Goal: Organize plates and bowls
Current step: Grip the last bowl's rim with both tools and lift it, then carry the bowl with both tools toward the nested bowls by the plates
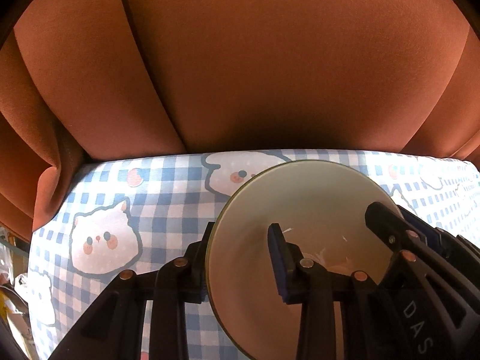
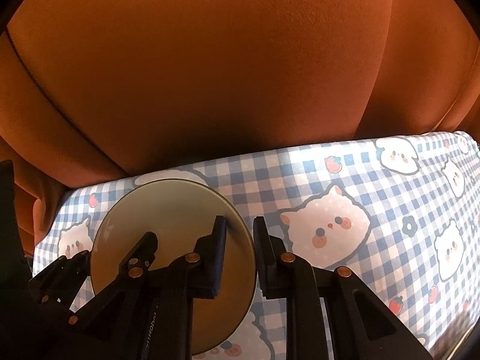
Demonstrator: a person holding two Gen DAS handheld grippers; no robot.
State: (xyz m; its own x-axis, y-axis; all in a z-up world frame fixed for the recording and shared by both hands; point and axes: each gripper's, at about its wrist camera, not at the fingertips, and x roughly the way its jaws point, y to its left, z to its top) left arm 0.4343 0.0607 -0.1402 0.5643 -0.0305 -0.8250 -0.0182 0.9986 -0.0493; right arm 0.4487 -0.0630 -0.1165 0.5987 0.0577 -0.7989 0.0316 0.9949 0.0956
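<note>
- Tools grip one pale bowl (image 1: 300, 210) from opposite sides, each pinching the rim.
- Left tool (image 1: 240, 258): narrowed onto the bowl's left wall, with one finger (image 1: 198, 258) outside the rim and the blue-padded one (image 1: 280, 258) inside.
- Right tool (image 2: 240, 255): clamped likewise on the bowl (image 2: 168, 210), its blue-padded finger (image 2: 217, 255) inside the bowl and the other finger (image 2: 264, 255) outside on the cloth side.
- Each tool shows in the other's camera: the right tool (image 1: 387, 225) reaches over the bowl's far-right rim in the left wrist view, and the left tool (image 2: 120, 258) straddles the bowl's left rim in the right wrist view.
- Bowl: round, cream inside with a thin darker rim and a faint pinkish print at the bottom; it lies directly between and under both tools. Whether it rests on the cloth or is lifted off it cannot be told.
- Desk beneath: covered with a blue-and-white checked tablecloth (image 1: 150, 198) printed with white cartoon animal faces and small red fruits; it spreads to the left of the left tool and to the right of the right tool.
- Beyond the tools, past the desk's far edge, an orange curtain (image 1: 240, 60) hangs in broad folds and fills the upper part of both views.
</note>
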